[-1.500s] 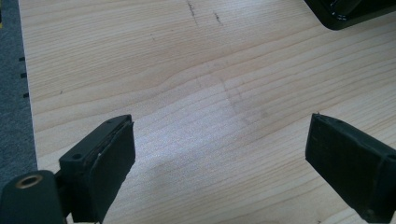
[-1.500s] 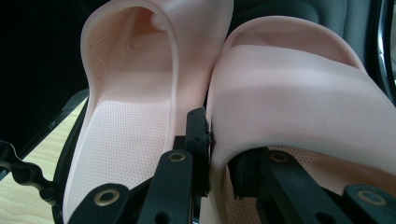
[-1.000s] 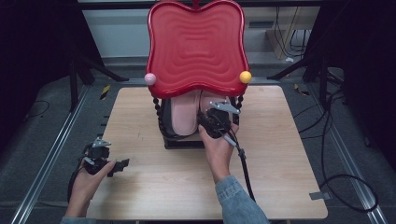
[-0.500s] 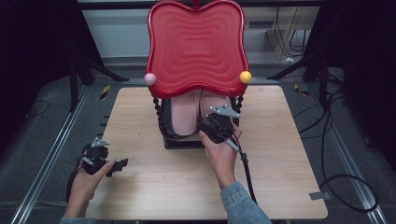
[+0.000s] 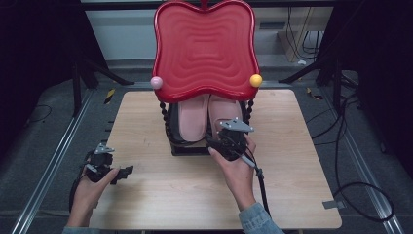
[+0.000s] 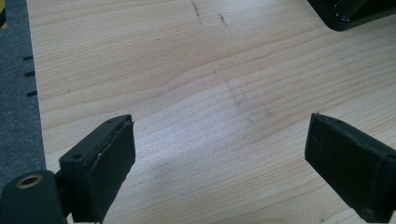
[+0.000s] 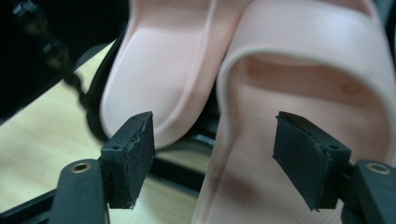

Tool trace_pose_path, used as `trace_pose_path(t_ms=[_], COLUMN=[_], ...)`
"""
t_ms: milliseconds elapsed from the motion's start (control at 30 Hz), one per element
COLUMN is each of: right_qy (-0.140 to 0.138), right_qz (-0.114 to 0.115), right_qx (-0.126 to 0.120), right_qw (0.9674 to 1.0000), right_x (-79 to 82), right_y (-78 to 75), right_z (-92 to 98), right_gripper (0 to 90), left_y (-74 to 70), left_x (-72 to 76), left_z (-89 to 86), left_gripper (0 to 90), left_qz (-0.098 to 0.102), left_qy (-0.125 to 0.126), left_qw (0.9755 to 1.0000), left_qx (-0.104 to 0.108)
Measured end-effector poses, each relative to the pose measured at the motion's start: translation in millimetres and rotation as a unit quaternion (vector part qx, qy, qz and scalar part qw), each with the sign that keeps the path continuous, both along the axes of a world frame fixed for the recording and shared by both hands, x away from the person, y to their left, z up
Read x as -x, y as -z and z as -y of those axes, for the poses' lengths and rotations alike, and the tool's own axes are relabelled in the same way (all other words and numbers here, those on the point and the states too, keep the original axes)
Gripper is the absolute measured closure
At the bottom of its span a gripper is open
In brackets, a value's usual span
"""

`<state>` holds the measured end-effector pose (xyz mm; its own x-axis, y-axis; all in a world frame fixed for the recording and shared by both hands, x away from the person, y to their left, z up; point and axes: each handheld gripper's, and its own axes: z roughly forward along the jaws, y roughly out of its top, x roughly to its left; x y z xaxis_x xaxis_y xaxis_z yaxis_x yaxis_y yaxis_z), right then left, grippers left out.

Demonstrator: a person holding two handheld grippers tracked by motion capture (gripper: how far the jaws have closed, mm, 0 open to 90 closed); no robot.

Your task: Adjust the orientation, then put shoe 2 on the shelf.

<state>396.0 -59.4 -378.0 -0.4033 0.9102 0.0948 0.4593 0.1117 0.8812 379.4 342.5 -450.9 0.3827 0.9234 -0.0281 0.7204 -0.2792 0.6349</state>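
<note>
Your right gripper [image 7: 212,158] has just been opening its jaws; they stand apart at the heel of the right-hand pale pink foam slipper [image 7: 299,93], whose heel rim lies between the pads without being pinched. That slipper sits beside its twin [image 5: 193,117] on the black rack [image 5: 187,146] beneath the glossy red wavy tray [image 5: 204,48]. Your left gripper [image 6: 219,163] hovers with jaws wide apart over the bare wooden table [image 6: 187,70].
</note>
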Motion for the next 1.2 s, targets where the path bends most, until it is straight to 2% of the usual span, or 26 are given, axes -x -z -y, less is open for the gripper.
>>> trace_pose_path(t_ms=[133, 300, 533, 633, 833, 1000, 1033, 1067, 1200], right_qy=[-0.02, -0.037, -0.072, -0.092, -0.122, -0.147, -0.153, -0.153, -0.167], right_qz=[-0.004, -0.001, -0.015, -0.026, -0.035, -0.05, -0.056, -0.056, -0.075], right_qx=[0.002, 0.009, 0.022, 0.028, 0.044, 0.063, 0.07, 0.07, 0.083], right_qw=[0.9998, 0.9993, 0.9971, 0.995, 0.9909, 0.986, 0.9841, 0.9841, 0.9796], right_x=[6.3, 15.9, 25.5, 29.1, 41.1, 53.5, 56.7, 56.7, 62.1], right_y=[-0.4, -3.1, -0.8, 1.3, 0.5, 1.6, 3.8, 3.8, 10.8], right_z=[3.2, 10.6, 22.4, 26.0, 32.6, 36.6, 38.5, 38.5, 42.1], right_gripper=[26.8, 43.8, 63.5, 69.0, 81.0, 85.3, 86.5, 86.5, 88.7], left_y=[0.3, -0.1, -0.5, -0.2, -0.6, -1.5, -1.6, -1.7, -1.7], left_x=[0.0, 0.2, 0.5, 0.5, 1.0, 1.3, 1.4, 1.4, 1.1], left_z=[0.2, 0.8, -0.6, 0.1, 0.2, 0.3, 0.5, 0.7, 1.5], left_gripper=[8.2, 8.2, 8.2, 8.2, 8.2, 8.2, 8.2, 8.2, 8.2], left_qz=[0.0, 0.0, 0.001, 0.0, 0.002, 0.002, 0.001, 0.001, 0.003], left_qy=[0.0, 0.001, -0.001, -0.001, 0.0, -0.001, 0.0, 0.0, 0.002], left_qw=[1.0, 1.0, 1.0, 1.0, 1.0, 1.0, 1.0, 1.0, 1.0], left_qx=[-0.001, -0.001, -0.002, -0.003, -0.002, -0.004, -0.004, -0.003, -0.006])
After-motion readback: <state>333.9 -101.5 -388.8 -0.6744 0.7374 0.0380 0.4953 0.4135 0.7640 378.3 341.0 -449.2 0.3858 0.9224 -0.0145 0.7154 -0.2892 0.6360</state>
